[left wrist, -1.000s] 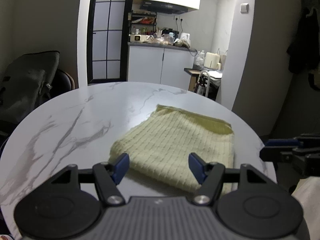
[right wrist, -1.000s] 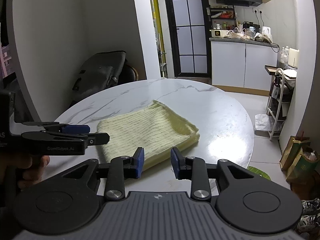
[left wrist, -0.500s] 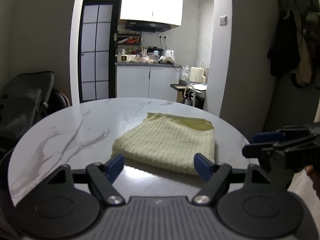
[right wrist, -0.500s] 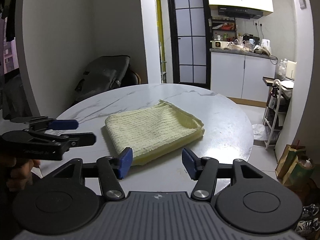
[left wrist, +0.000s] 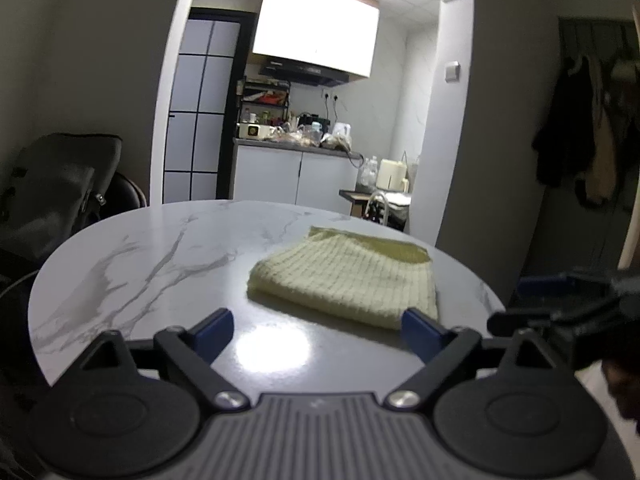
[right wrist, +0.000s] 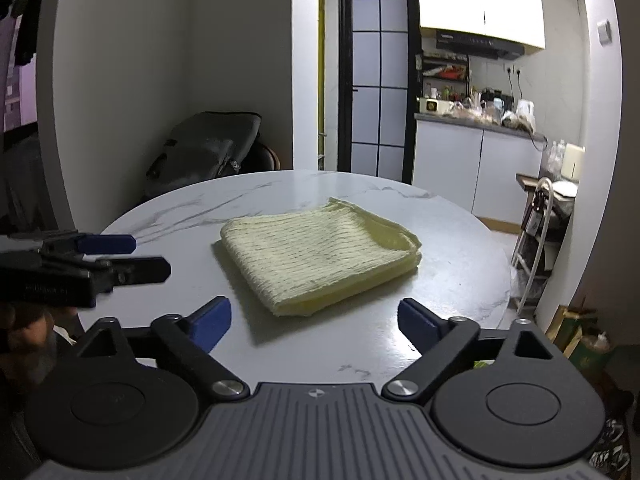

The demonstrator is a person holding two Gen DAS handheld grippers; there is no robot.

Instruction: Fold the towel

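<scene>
left wrist view: looking over my left gripper (left wrist: 316, 330), jaws spread wide, nothing in them, hanging just short of the near edge of the towel
towel: yellow waffle-weave towel (left wrist: 348, 280) lying folded flat on the round marble surface (left wrist: 160, 256), toward its right side, blurry here
right gripper: my other gripper (left wrist: 560, 304) pokes in from the right edge, off the side of the surface, apart from the towel
in the way: nothing between my left jaws and the towel, just bare marble with a glare patch
around: dark bag on a chair (left wrist: 60, 184) behind the surface on the left, kitchen counter (left wrist: 296, 146) cluttered with stuff through the archway, coats (left wrist: 580, 136) hanging on the right wall

right wrist view: right gripper (right wrist: 312, 322), jaws released and wide apart too, empty, hovering over the near rim of the surface (right wrist: 460, 264)
towel: the towel (right wrist: 316, 256) sits about mid-surface, stacked layers showing at the near corner, untouched by either gripper
left gripper: seen side-on at far left (right wrist: 116, 258), blue fingertips (right wrist: 106, 243) parted, a hand (right wrist: 28, 332) on its handle below
around: glass-pane door (right wrist: 378, 88), white cabinets (right wrist: 476, 164), a rack (right wrist: 540, 216) and bags on the floor (right wrist: 576, 320) to the right
</scene>
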